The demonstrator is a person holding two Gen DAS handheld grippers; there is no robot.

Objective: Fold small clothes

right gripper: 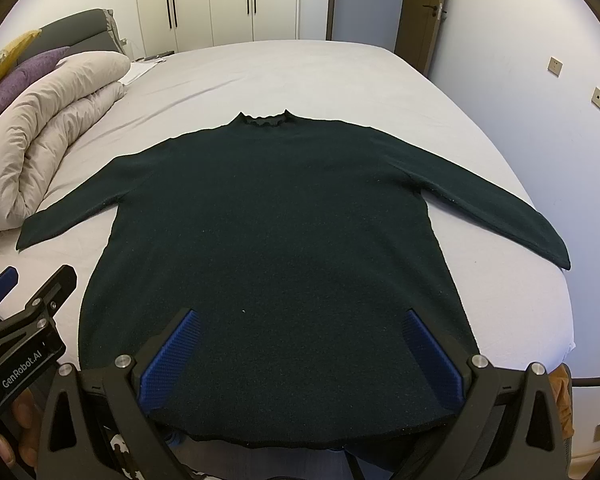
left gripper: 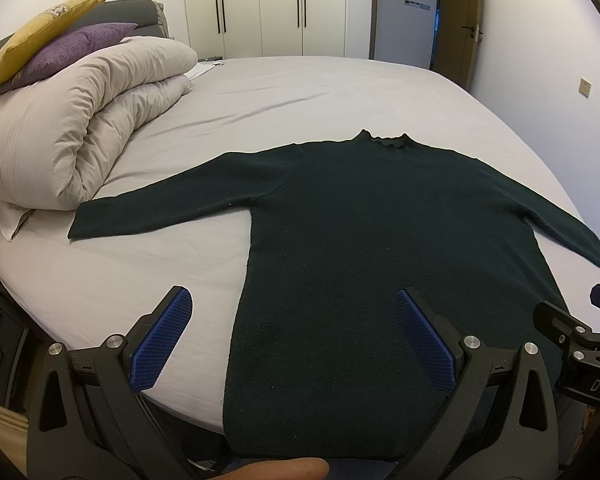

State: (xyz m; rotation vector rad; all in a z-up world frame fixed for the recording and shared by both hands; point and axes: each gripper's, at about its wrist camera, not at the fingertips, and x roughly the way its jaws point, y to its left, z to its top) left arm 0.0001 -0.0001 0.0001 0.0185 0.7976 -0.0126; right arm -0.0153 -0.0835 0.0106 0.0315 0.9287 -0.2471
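The left gripper point(right gripper: 16, 292) body reads "GenRobot.AI"; the right gripper point(left gripper: 588, 312) body shows a cut-off "DAS".

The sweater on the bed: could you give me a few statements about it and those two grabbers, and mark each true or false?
1. The sweater lies flat with both sleeves spread out. True.
2. The left gripper is clamped on the hem. False: its jaws are wide open, holding nothing.
3. The right gripper is open above the sweater's lower part. True.
4. A folded duvet sits left of the sweater. True.
5. The sweater is already folded in half. False: it is fully laid out.
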